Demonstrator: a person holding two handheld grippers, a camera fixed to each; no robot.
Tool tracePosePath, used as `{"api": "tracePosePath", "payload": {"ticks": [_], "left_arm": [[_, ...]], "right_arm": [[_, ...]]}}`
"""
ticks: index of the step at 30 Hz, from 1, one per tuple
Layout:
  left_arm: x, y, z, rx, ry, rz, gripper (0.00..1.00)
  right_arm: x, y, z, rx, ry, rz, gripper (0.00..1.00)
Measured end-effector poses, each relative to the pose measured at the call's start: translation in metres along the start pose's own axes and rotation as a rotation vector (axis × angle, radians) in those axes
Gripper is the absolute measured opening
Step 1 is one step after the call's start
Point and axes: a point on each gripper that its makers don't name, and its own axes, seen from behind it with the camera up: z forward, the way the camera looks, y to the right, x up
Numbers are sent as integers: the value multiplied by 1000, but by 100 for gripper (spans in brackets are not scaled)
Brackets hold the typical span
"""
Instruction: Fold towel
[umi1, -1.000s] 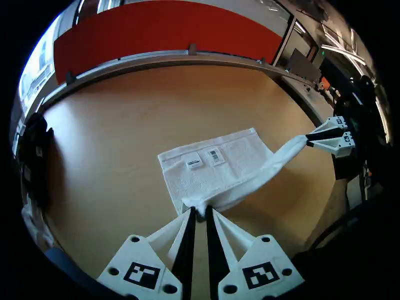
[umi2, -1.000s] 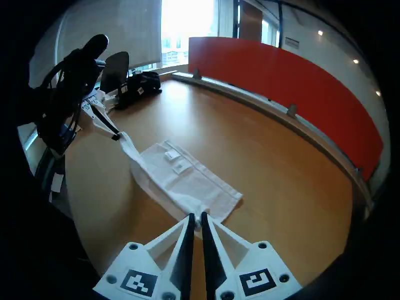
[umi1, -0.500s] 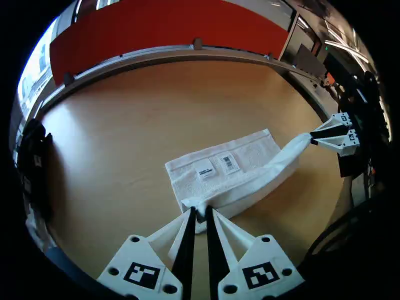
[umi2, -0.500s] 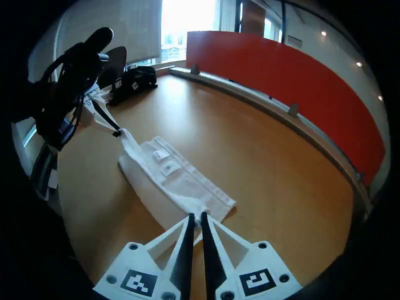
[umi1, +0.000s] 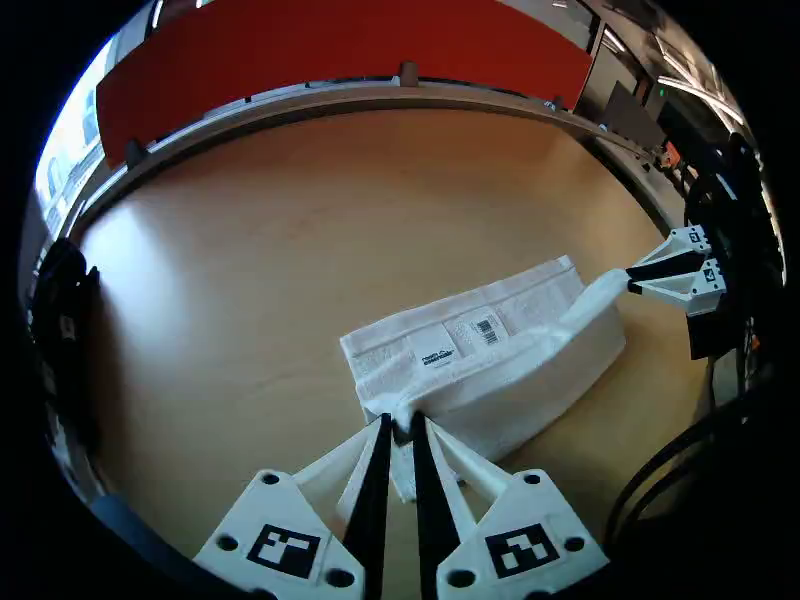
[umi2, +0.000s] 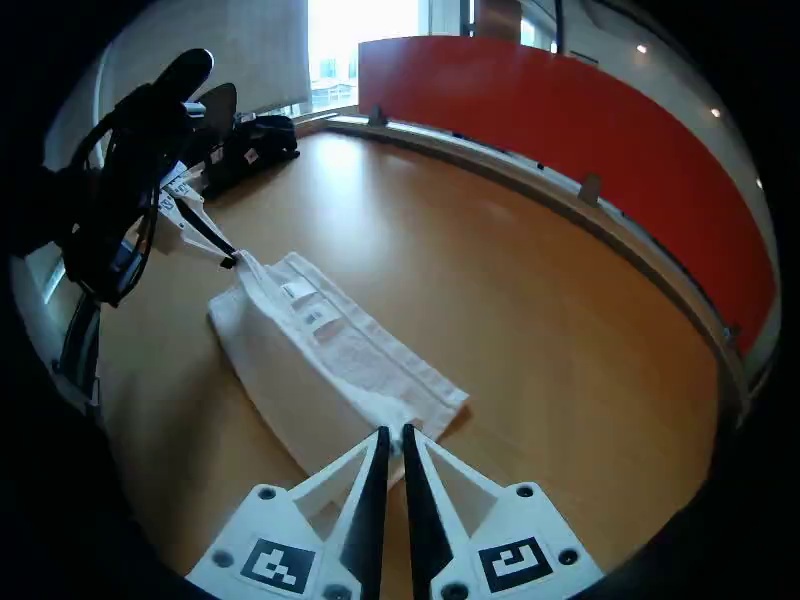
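A white towel (umi1: 490, 360) lies on the wooden table (umi1: 260, 260), its near edge lifted and carried over the flat part, two labels facing up. My left gripper (umi1: 399, 430) is shut on the towel's near corner. Farther right in the left gripper view, my right gripper (umi1: 628, 282) pinches the other corner. In the right gripper view the towel (umi2: 320, 350) stretches from my right gripper (umi2: 392, 432), shut on its corner, to the left gripper (umi2: 230, 262) at the far end.
A red partition (umi1: 330, 50) runs along the table's far edge. A black bag (umi2: 245, 150) and dark chair parts (umi2: 130, 160) stand beyond the left end. A person's dark sleeve (umi1: 735, 230) holds the right gripper.
Both grippers have carried the lifted edge forward over the towel. The hanging fold now drapes lower and wider, and the towel has shifted toward the right gripper's side.
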Motion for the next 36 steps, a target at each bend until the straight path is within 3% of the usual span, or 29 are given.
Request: {"api": "tracePosePath", "payload": {"ticks": [9,19,27,33,35,36], "left_arm": [[2,-7,16,20,3,27,17],[4,-19,32,55,7,39,38],[11,-26,35,79,16,60,48],[17,-30,31,91,35,73,74],[19,-31,29,93,40,73,82],[20,-31,28,95,43,73,85]], "right_arm": [[-4,7,14,-20,-1,35,10],[-8,14,26,-49,-5,83,14],[-6,21,32,-81,-5,93,20],[1,31,34,-118,14,116,23],[2,35,34,-134,17,121,29],[3,36,34,-139,19,123,37]]}}
